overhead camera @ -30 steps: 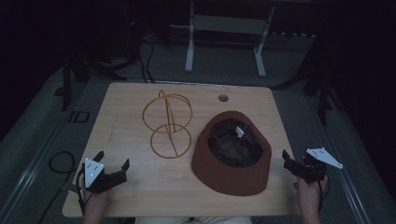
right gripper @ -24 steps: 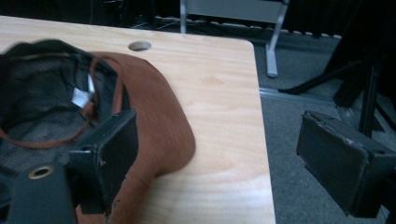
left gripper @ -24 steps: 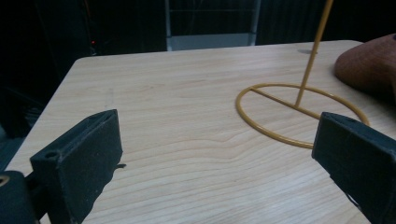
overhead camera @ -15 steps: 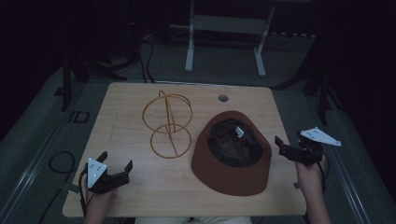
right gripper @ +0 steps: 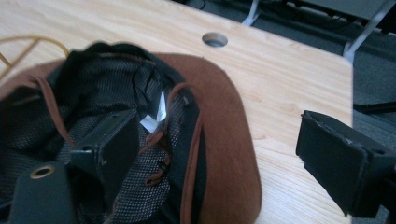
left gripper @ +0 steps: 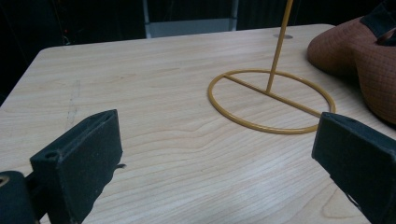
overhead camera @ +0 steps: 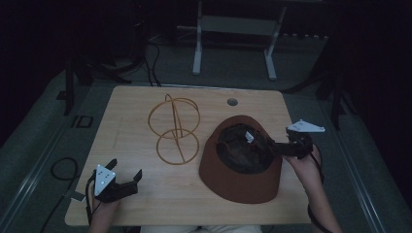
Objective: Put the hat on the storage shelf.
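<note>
Brown felt hat lies upside down on the right half of the pale wooden desk, its dark mesh lining and white label facing up. The right hand-held gripper reaches over the hat's right brim with its jaws spread: in the right gripper view one jaw sits down inside the crown against the lining while the other hangs outside, over bare desk, with the brim and sweatband between them. Whether either jaw touches the hat is hard to tell. The lower part of the hat is cut off in that view, and the dark lining swallows most detail. The left hand-held gripper rests near the front left desk edge, jaws wide apart and holding nothing. A yellow wire stand rises just left of the hat; the left gripper view crops its upper loop.
</note>
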Motion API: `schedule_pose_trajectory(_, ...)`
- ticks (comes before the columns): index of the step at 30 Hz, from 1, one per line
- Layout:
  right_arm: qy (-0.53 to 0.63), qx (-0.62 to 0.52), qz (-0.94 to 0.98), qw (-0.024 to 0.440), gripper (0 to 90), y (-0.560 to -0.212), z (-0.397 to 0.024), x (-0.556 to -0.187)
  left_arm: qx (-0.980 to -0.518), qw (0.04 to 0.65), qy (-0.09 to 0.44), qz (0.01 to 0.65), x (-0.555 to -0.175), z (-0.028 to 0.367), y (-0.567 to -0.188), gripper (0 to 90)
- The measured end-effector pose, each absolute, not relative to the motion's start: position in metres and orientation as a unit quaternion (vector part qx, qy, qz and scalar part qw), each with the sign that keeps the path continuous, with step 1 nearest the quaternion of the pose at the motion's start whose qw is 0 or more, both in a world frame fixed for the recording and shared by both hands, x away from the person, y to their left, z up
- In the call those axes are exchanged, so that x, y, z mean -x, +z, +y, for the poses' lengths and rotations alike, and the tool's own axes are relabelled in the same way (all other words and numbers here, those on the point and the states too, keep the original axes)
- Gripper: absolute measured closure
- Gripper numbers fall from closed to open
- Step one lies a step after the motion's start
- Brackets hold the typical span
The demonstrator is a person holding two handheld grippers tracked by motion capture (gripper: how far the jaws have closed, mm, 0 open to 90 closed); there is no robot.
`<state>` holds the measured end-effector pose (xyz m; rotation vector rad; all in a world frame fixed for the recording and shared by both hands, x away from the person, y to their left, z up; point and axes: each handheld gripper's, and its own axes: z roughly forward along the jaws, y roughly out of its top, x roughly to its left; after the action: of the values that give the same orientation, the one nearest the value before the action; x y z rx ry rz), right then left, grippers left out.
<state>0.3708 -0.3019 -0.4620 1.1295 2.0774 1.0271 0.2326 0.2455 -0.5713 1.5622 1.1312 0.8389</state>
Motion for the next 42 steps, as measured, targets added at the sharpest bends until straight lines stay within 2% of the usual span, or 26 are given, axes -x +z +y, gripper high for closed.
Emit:
schedule_pose_trajectory(5, 0.368, -0.42, 0.789, 0.258, 16.0, -0.479, -0.293, -0.383, -0.652, 0.491, 0.339, 0.468, -0.234, 0.245, -0.572, 2.3)
schedule_pose_trajectory(8, 0.349, -0.417, 0.799, 0.255, 22.4, -0.491, -0.288, -0.39, -0.659, 0.486, 0.334, 0.467, -0.234, 0.244, -0.573, 2.3)
schedule_pose_trajectory(12, 0.306, -0.407, 0.82, 0.262, 36.1, -0.502, -0.282, -0.395, -0.666, 0.483, 0.329, 0.464, -0.234, 0.241, -0.573, 2.3)
schedule_pose_trajectory(16, 0.274, -0.406, 0.834, 0.253, 43.0, -0.511, -0.276, -0.403, -0.668, 0.48, 0.329, 0.464, -0.234, 0.24, -0.572, 2.3)
schedule_pose_trajectory(18, 0.257, -0.404, 0.842, 0.25, 41.6, -0.516, -0.274, -0.407, -0.668, 0.481, 0.326, 0.464, -0.234, 0.24, -0.572, 2.3)
schedule_pose_trajectory(26, 0.216, -0.408, 0.839, 0.29, 51.7, -0.529, -0.265, -0.415, -0.668, 0.48, 0.328, 0.465, -0.234, 0.24, -0.573, 2.3)
schedule_pose_trajectory(35, 0.199, -0.397, 0.837, 0.318, 73.1, -0.532, -0.262, -0.418, -0.673, 0.474, 0.327, 0.465, -0.235, 0.239, -0.574, 2.3)
schedule_pose_trajectory(39, 0.211, -0.399, 0.833, 0.32, 84.2, -0.523, -0.265, -0.416, -0.67, 0.48, 0.324, 0.464, -0.235, 0.239, -0.573, 2.3)
schedule_pose_trajectory(42, 0.249, -0.412, 0.824, 0.3, 84.9, -0.51, -0.272, -0.412, -0.667, 0.482, 0.324, 0.466, -0.235, 0.239, -0.572, 2.3)
